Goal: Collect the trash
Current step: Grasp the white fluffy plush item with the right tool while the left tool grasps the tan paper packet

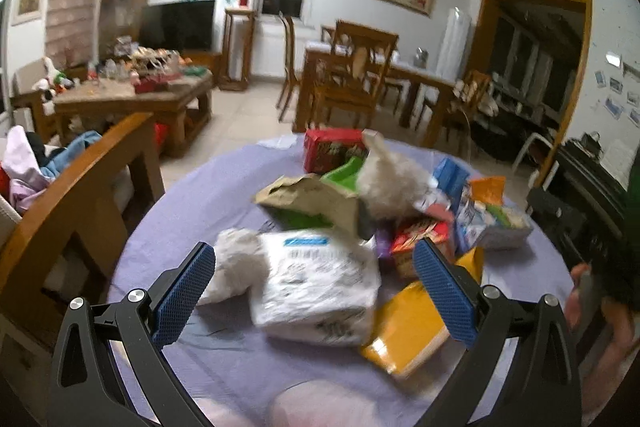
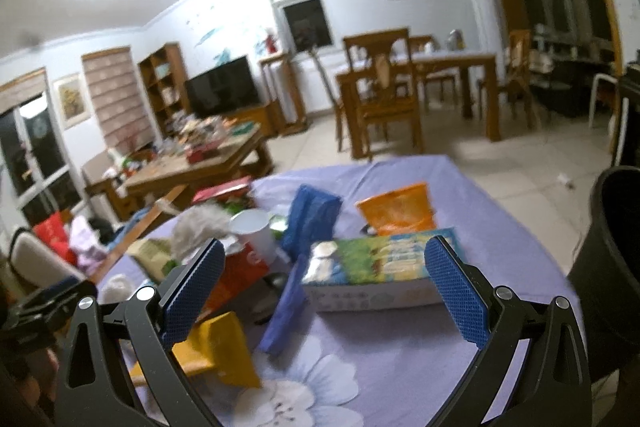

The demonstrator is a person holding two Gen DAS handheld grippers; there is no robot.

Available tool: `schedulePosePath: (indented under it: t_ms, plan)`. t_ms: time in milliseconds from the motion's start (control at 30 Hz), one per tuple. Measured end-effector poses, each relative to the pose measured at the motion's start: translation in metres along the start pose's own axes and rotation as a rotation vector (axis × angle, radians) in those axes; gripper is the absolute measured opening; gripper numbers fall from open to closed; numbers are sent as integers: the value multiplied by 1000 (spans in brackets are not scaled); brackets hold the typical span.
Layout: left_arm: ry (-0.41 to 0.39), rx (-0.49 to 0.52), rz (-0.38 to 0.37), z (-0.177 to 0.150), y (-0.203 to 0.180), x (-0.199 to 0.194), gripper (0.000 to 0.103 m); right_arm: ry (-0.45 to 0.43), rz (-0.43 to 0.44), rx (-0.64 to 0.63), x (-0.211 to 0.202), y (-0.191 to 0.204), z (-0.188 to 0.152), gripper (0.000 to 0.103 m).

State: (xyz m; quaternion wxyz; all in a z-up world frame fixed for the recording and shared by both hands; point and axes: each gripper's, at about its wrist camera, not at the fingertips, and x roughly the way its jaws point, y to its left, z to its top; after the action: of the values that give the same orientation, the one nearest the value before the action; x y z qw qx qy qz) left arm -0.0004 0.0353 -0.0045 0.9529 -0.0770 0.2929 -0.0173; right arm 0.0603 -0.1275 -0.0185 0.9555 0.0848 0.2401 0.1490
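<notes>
A heap of trash lies on a table with a purple cloth. My left gripper is open above a white plastic package, its fingers on either side and apart from it. A crumpled tissue, a yellow packet, a brown paper bag and a red box lie around. My right gripper is open over a long printed carton. A blue wrapper, an orange bag, a white cup and a yellow packet lie near it.
A black bin stands at the table's right side. A wooden chair back with clothes behind it is on the left. A cluttered coffee table, a dining table with chairs and a person's hand are in view.
</notes>
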Motion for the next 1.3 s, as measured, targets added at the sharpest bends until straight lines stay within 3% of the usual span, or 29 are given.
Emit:
schedulePosePath:
  t_ms: [167, 300, 433, 600, 667, 733, 867, 1000, 1033, 1100, 1167, 1200, 1300]
  plan:
    - [103, 1, -47, 4, 31, 14, 98, 2, 131, -69, 7, 40, 26, 93]
    - [149, 1, -114, 14, 34, 31, 98, 63, 192, -130, 22, 82, 50, 79]
    - [176, -14, -195, 28, 27, 44, 98, 160, 158, -252, 63, 115, 45, 72]
    - [176, -40, -249, 41, 21, 52, 98, 299, 121, -340, 114, 121, 29, 67]
    - [193, -94, -275, 43, 25, 59, 98, 342, 127, -359, 127, 120, 19, 66]
    - [202, -131, -288, 44, 31, 64, 98, 368, 133, -392, 132, 123, 13, 56]
    - [218, -182, -315, 48, 39, 73, 98, 355, 143, -444, 131, 129, 5, 47]
    - [235, -216, -323, 54, 41, 80, 96, 319, 158, -390, 116, 121, 15, 42]
    - [241, -218, -314, 55, 40, 81, 93, 312, 157, -375, 111, 117, 17, 42]
    - [278, -223, -292, 57, 39, 91, 73, 295, 163, -337, 97, 107, 22, 42]
    - [331, -228, -285, 54, 37, 104, 62, 276, 169, -308, 83, 98, 26, 42]
    - [357, -222, -276, 52, 34, 111, 51, 264, 171, -297, 75, 94, 27, 42]
    - [385, -226, -254, 45, 33, 123, 26, 225, 181, -279, 48, 85, 30, 42]
